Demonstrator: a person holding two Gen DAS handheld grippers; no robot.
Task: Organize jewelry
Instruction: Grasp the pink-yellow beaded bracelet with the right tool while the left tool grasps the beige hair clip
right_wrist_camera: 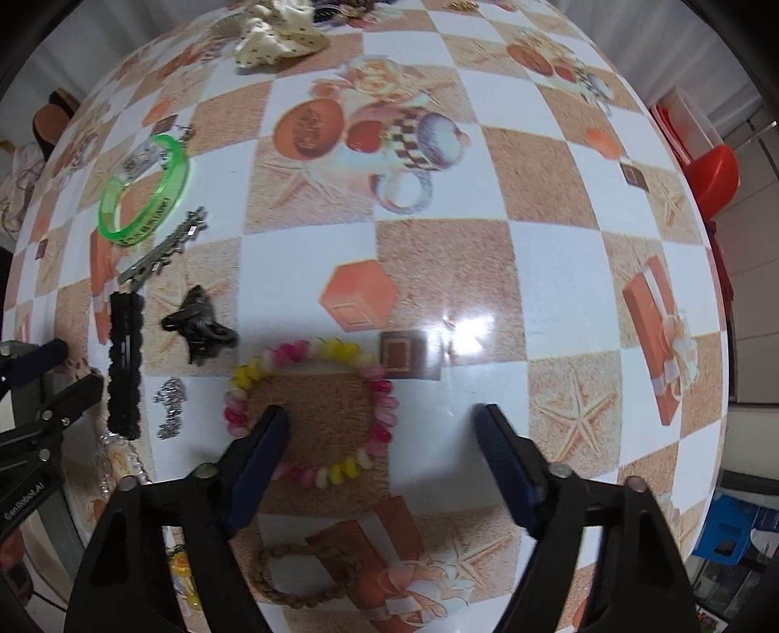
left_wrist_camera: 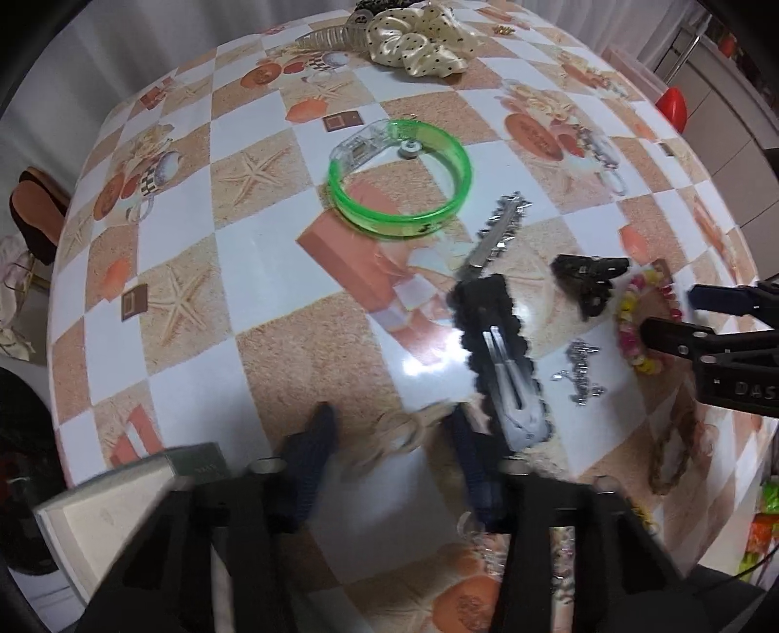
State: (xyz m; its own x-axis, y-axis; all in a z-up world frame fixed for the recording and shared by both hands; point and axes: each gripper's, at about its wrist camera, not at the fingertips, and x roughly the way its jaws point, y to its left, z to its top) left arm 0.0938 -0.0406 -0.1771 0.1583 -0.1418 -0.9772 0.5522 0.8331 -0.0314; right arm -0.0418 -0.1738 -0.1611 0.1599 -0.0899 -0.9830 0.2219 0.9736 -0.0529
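Jewelry lay scattered across a glossy table [right_wrist_camera: 487,272] covered in a checkered cloth printed with starfish, sand squares and gift boxes. A translucent green plastic bangle [left_wrist_camera: 400,177] sat toward the far side, just beside a toothed silver metal hair clip [left_wrist_camera: 496,233]. Nearer, a long black barrette [left_wrist_camera: 501,350] with a scalloped, lace-like edge lay next to a dark claw clip [left_wrist_camera: 586,282] and a small heap of silver chain [left_wrist_camera: 579,372]. A ring of pink, yellow and white beads, the beaded bracelet [right_wrist_camera: 311,409], rested flat on a sandy square, with a braided tan cord bracelet [right_wrist_camera: 302,574] closer to the camera. A cream polka-dot satin scrunchie [left_wrist_camera: 423,44] sat at the far edge.

The right gripper [right_wrist_camera: 384,428] hung spread wide, its left blue-padded finger [right_wrist_camera: 258,457] over the beaded bracelet's near rim, holding nothing. The left gripper [left_wrist_camera: 389,438] was also parted and empty, near the barrette's end, with a pale open box [left_wrist_camera: 102,516] beside it.
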